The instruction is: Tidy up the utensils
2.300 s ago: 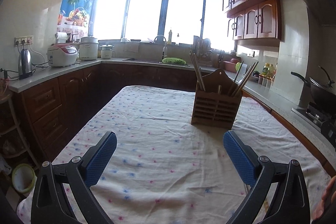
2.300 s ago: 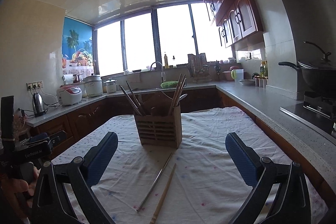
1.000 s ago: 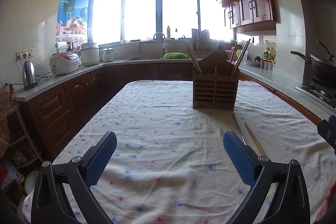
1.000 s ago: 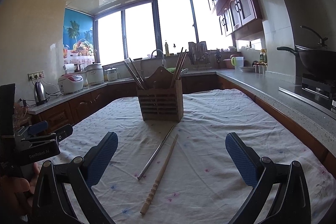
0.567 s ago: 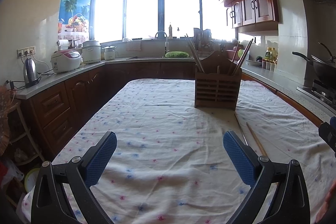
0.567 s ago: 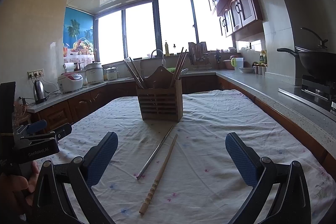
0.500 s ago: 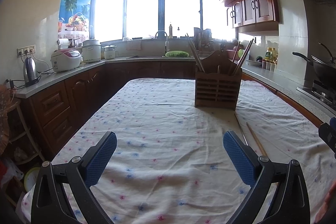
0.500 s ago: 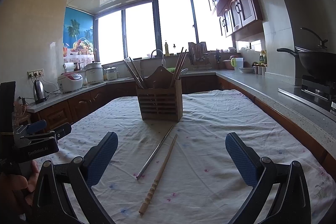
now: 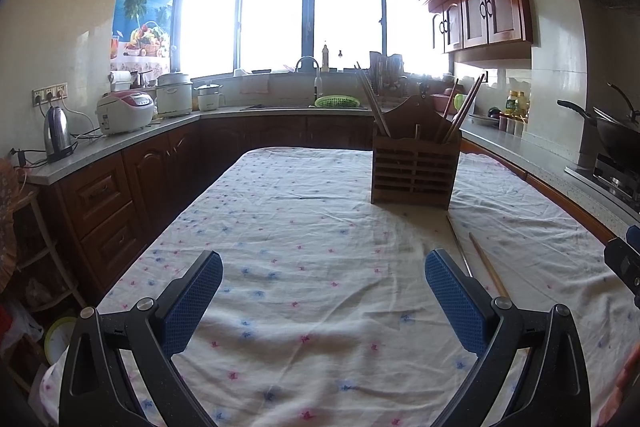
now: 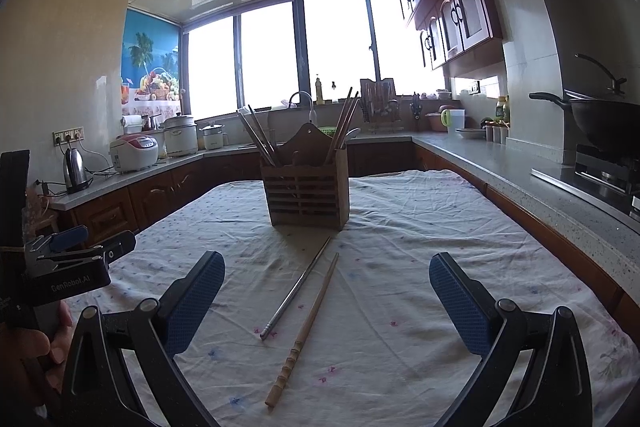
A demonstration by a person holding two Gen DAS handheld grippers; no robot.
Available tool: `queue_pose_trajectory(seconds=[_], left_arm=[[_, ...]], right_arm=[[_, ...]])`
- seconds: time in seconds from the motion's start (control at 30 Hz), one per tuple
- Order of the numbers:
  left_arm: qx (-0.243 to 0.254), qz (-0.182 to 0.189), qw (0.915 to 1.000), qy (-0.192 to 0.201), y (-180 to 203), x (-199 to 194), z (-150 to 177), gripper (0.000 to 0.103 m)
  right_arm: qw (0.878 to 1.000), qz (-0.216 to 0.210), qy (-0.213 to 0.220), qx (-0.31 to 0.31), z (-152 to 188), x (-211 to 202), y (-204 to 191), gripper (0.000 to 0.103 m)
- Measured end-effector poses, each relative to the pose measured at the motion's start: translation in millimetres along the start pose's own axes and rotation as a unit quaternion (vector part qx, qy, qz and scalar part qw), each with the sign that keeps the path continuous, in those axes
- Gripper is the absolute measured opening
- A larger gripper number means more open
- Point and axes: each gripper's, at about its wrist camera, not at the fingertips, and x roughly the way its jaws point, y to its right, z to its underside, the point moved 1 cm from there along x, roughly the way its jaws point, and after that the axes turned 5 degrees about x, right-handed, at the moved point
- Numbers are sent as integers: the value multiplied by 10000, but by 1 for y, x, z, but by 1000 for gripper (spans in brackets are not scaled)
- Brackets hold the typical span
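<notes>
Two loose chopsticks, metal chopstick [image 10: 298, 289] and wooden chopstick [image 10: 306, 327], lie before the holder [image 10: 306, 197]; both tongs, right tongs [image 10: 326, 301] and left tongs [image 9: 322, 301], gape wide and empty, so pinch one mid-shaft.

The table [image 10: 460, 227] is covered by a wrinkled white cloth [image 10: 400, 307] dotted with small pink and blue flowers. Ahead of the right hand-held gripper [image 10: 326, 289], a wooden slatted utensil holder [image 10: 306, 197] stands upright on the cloth. Between that holder and the gripper lie a metal chopstick [image 10: 298, 287] and a wooden chopstick [image 10: 306, 327], side by side, near each other but apart.
</notes>
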Motion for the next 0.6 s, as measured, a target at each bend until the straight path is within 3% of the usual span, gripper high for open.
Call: queue_pose_trajectory(seconds=[0.6], left_arm=[[28, 10, 10000, -17, 4, -3, 0, 102]], right_arm=[[10000, -14, 8, -4, 0, 0, 0, 103]])
